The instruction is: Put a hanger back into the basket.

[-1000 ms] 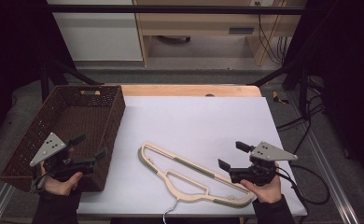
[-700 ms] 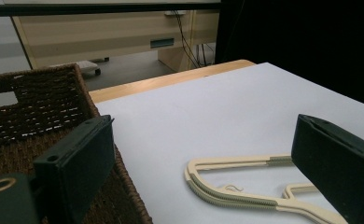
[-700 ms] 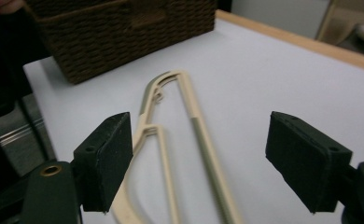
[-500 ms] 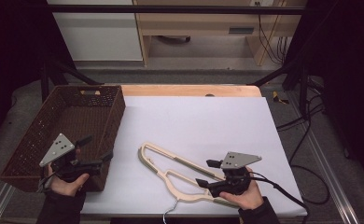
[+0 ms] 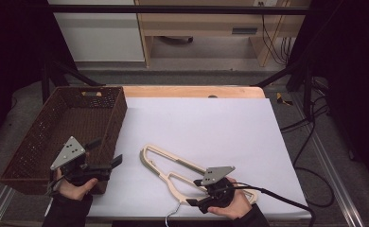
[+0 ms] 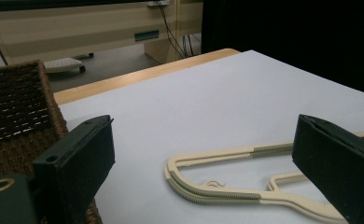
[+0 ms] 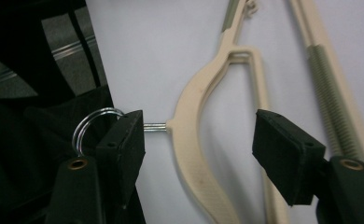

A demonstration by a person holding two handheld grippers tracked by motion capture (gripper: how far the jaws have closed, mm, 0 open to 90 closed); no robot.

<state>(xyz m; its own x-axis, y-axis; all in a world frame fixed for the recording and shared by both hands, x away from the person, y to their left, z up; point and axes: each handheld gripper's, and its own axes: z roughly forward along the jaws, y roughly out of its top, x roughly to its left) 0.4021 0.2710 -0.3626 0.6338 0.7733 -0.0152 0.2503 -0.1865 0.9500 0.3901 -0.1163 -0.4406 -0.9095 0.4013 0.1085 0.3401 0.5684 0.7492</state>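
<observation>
From the high view my right gripper sits at the near edge of the desk, right on top of the cream hanger, and honestly you can't tell much about the jaws from up there. The right gripper view fixes that: my right gripper is spread wide, with the hanger's curved neck sitting between the 2 jaws and neither one pressing on it. The left jaw sits over the metal hook, which pokes off the near edge of the desk, though I can't tell if it's touching it.

My left gripper hangs over the near right corner of the brown wicker basket at the left edge of the desk, holding nothing. The left gripper view shows my left gripper wide open too, with the hanger lying flat on the white sheet further off, its ridged grey strips plain to see. That bit isn't readable from above.
</observation>
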